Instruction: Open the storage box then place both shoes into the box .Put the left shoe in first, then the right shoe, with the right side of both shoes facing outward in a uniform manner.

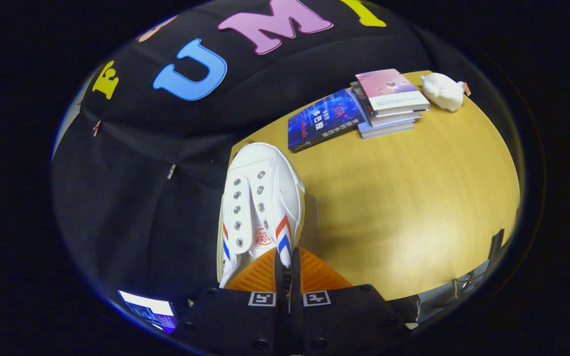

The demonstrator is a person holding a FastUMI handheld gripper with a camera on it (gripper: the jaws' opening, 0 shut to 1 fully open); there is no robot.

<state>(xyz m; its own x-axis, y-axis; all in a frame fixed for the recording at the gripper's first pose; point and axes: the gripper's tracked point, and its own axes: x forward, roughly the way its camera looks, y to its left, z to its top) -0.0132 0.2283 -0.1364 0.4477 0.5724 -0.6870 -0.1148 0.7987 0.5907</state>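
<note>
Table [413, 207] open right of shoe [260, 198]; books [364, 109] beyond.

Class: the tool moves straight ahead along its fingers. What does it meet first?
The white sneaker: the tool is already shut on its side wall, so it pushes that first. Beyond lies table edge, probably.

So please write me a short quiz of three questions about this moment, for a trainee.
1. True or false: the tongs are shut on the white shoe.
2. What lies beside the stack of books? A) a blue book B) a cup C) a box
3. The shoe's toe points toward the ____ book.

Key: 1 true; 2 A; 3 blue
</note>
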